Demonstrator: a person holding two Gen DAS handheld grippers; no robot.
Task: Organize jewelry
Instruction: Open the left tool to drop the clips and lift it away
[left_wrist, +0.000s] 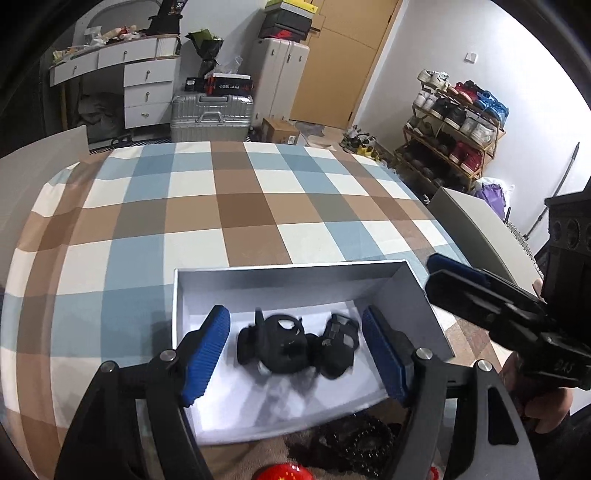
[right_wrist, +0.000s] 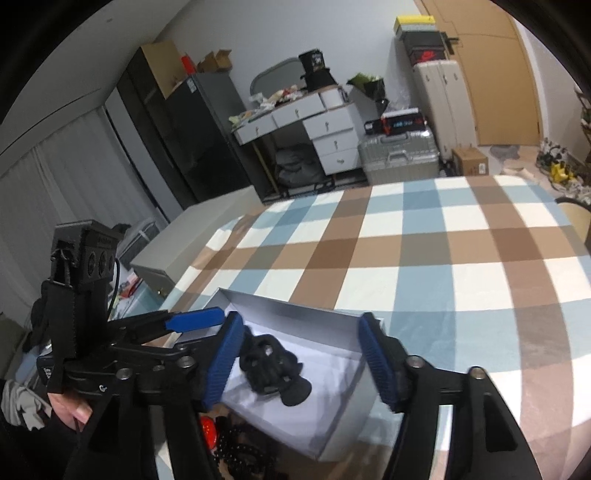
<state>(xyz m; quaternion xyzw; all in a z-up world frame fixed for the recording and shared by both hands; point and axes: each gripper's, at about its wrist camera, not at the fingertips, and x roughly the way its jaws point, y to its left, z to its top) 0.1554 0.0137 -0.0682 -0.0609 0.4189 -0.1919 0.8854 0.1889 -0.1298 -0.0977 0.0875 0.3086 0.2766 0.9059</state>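
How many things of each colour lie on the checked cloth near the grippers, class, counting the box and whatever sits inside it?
White: 1, the open white cardboard box.
Black: 2, the clump of black plastic pieces inside that box and the string of dark round beads beside it.
Red: 1, the glossy red round object.
Total: 4.

Both wrist views — close, angled down — share the box (left_wrist: 413, 291)

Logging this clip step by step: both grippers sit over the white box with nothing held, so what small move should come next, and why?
Probably draw the left gripper back and down toward the dark bead strand lying outside the white box, near its front edge. Its jaws are open and empty, the black items already lie inside the box, and the beads and a red piece remain on the checked cloth.
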